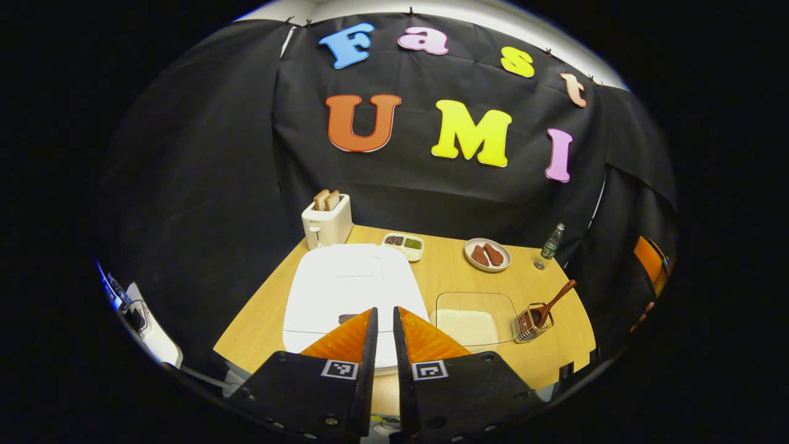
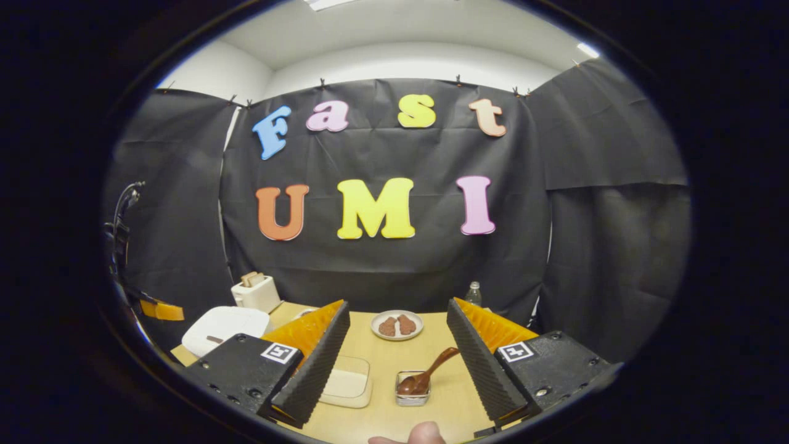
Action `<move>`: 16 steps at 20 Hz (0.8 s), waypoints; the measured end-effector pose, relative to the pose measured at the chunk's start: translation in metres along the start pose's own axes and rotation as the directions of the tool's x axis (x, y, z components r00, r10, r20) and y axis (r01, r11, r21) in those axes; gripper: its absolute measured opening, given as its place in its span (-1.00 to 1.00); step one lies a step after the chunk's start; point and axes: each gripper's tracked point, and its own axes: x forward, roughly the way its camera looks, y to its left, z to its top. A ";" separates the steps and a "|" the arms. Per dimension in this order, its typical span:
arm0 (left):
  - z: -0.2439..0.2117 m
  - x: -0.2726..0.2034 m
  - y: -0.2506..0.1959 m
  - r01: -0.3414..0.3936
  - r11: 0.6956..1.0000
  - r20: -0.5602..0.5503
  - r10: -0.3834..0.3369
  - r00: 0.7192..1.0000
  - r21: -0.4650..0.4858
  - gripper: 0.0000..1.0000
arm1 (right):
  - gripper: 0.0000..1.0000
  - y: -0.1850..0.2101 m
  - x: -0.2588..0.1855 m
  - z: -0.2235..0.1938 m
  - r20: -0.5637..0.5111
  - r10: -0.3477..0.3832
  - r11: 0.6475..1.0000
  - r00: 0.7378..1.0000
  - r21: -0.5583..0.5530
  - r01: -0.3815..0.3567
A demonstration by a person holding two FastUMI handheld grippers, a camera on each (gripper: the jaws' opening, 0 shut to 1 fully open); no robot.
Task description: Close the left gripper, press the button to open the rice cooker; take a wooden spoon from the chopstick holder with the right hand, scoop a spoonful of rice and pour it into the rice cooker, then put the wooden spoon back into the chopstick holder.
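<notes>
My left gripper (image 1: pixel 384 317): I hold it low over the near edge of the table (image 1: pixel 444 274), pointing at the back wall; its two fingers stand almost together, a thin slit between them, nothing held.
Rice cooker (image 1: pixel 351 283): white, lid down, straight ahead of my left fingertips and partly hidden behind them; its dark button (image 1: pixel 346 318) sits just beside my left-hand fingertip, whether touching I cannot tell.
My right gripper (image 2: pixel 397 324): raised above the near side of the table, level, aimed at the wall; fingers spread wide and empty.
Wooden spoon (image 2: pixel 425 375): stands tilted in the chopstick holder (image 2: pixel 412 394), bowl down, handle leaning up to the right; it lies between my right fingers in the right gripper view, below and beyond the tips, apart from both.
Rice box (image 2: pixel 348 382): clear, shallow, rice inside, just left of the holder and partly behind my right gripper's left finger.
Further back: toaster (image 1: pixel 327 222) with bread, a plate (image 1: pixel 487 254) of brown pieces, a bottle (image 1: pixel 553 242).
</notes>
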 end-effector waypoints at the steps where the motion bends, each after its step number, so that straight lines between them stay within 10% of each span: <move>1: 0.002 0.002 0.013 -0.034 0.999 -0.005 0.034 0.999 -0.010 -0.92 | 1.00 -0.006 0.004 -0.005 -0.010 -0.010 1.000 1.000 0.008 0.010; 16: -0.042 0.096 0.043 -0.038 0.986 -0.182 0.008 0.983 -0.162 -1.00 | 0.99 -0.053 0.035 -0.049 -0.137 -0.085 0.996 0.987 0.025 0.089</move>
